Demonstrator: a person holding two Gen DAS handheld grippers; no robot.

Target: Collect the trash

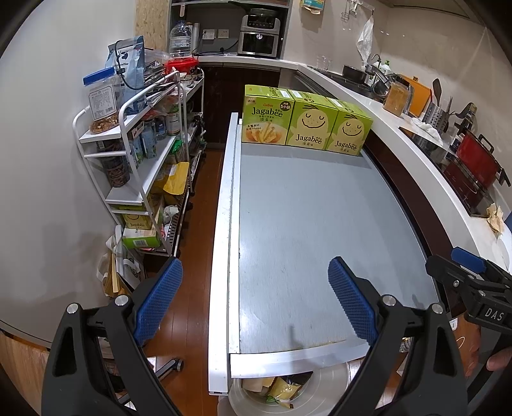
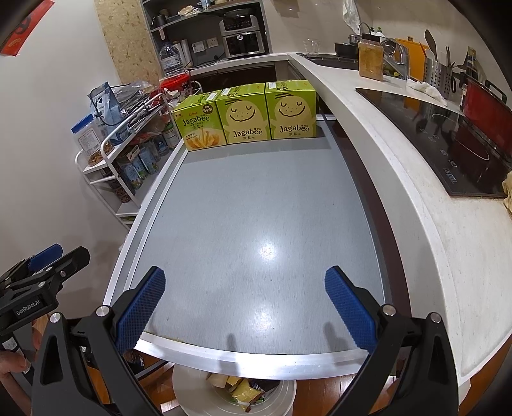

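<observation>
Presently, both our left gripper (image 1: 255, 299) and right gripper (image 2: 244, 302) wide apart, unladen, above table (image 2: 256, 208); wrappers in bin (image 2: 284, 395) below.

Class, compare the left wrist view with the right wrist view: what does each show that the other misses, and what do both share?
Only the left wrist view shows the wooden floor beside the table and the lower shelves of the white rack.

Only the right wrist view shows the whole black cooktop and a red paper on the wall.

Both show the grey table, three green Jagabee boxes at its far edge, the white bin of wrappers below the near edge, and both grippers open, the left gripper and right gripper.
</observation>
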